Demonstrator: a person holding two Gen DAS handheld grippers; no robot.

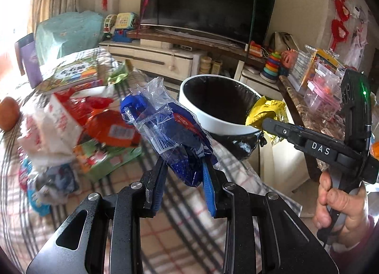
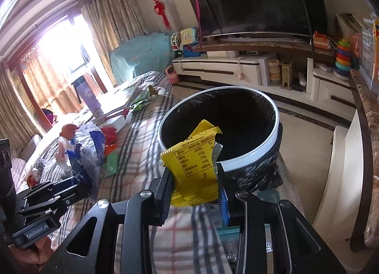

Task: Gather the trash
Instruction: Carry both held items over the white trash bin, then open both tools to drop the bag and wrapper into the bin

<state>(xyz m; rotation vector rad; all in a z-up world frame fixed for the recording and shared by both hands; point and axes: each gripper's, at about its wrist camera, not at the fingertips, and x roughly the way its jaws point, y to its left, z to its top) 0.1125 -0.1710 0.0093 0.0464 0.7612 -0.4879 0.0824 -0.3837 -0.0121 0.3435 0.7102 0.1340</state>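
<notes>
Left gripper is clamped on a blue-and-clear plastic wrapper, which sticks up ahead of its pads. To its left, more trash lies piled on the plaid-covered table: red/white packaging, green pkg, all blurred. Ahead & slightly right of it stands the white-rimmed bin w/ black liner. Right gripper is clamped on a crumpled yellow wrapper, held just at the bin's near rim, the bin mouth directly ahead.
</notes>
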